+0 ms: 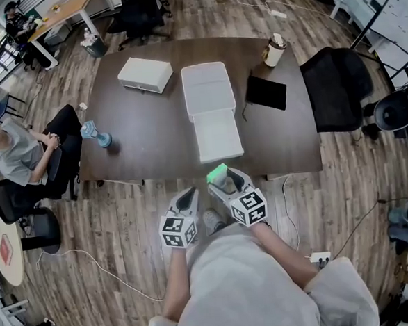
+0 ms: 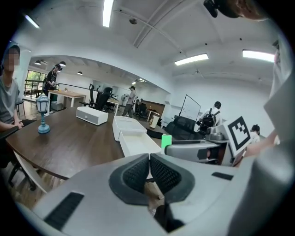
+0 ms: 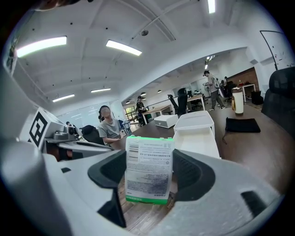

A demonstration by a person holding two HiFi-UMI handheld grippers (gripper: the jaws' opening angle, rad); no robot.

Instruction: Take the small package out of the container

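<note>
- Right tongs (image 1: 221, 180) clamp the small package (image 3: 150, 168), upright between their pads.
- Left tongs (image 2: 149, 171) are pressed together, empty.
- The open container (image 1: 196, 135) sits apart on the worktop (image 1: 146, 128).

Before me the dark wooden worktop (image 1: 150, 138) carries an open white container (image 1: 210, 102) at its middle. A closed white box (image 1: 145, 74) lies left of it, a black pouch (image 1: 266, 92) and a cup (image 1: 275, 50) lie right of it, and a blue lantern (image 1: 97, 134) stands near the left edge.
</note>
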